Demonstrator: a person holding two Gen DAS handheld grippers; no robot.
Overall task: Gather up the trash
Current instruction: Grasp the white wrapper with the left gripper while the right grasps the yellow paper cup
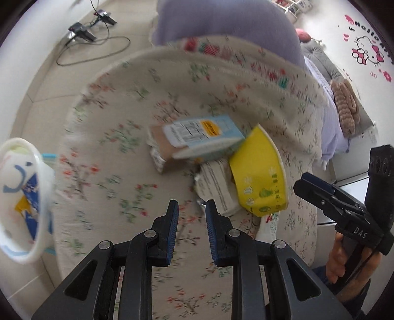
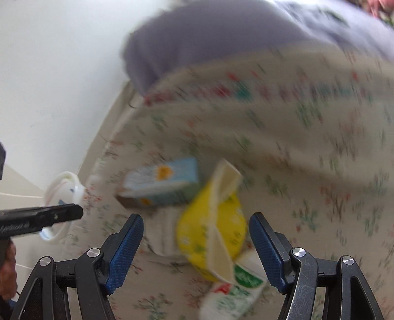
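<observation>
Trash lies on a floral bedspread [image 1: 118,137]: a light blue carton [image 1: 204,137], a crushed yellow paper cup [image 1: 258,172], white printed paper [image 1: 216,187] under them, and a green-and-white wrapper [image 2: 234,293]. My left gripper [image 1: 192,209] hovers just short of the pile, jaws slightly apart and empty. My right gripper [image 2: 197,221] is wide open above the yellow cup [image 2: 211,229], with the blue carton [image 2: 162,182] beyond it. It also shows at the right edge of the left wrist view [image 1: 327,194]. A white trash bin [image 1: 22,197] stands at the bed's left side.
A lilac pillow [image 1: 221,22] lies at the far end of the bed. Cables and a black stand [image 1: 81,32] are on the floor at far left. A brown knitted item [image 1: 344,105] lies at right. The bin also shows in the right wrist view [image 2: 61,194].
</observation>
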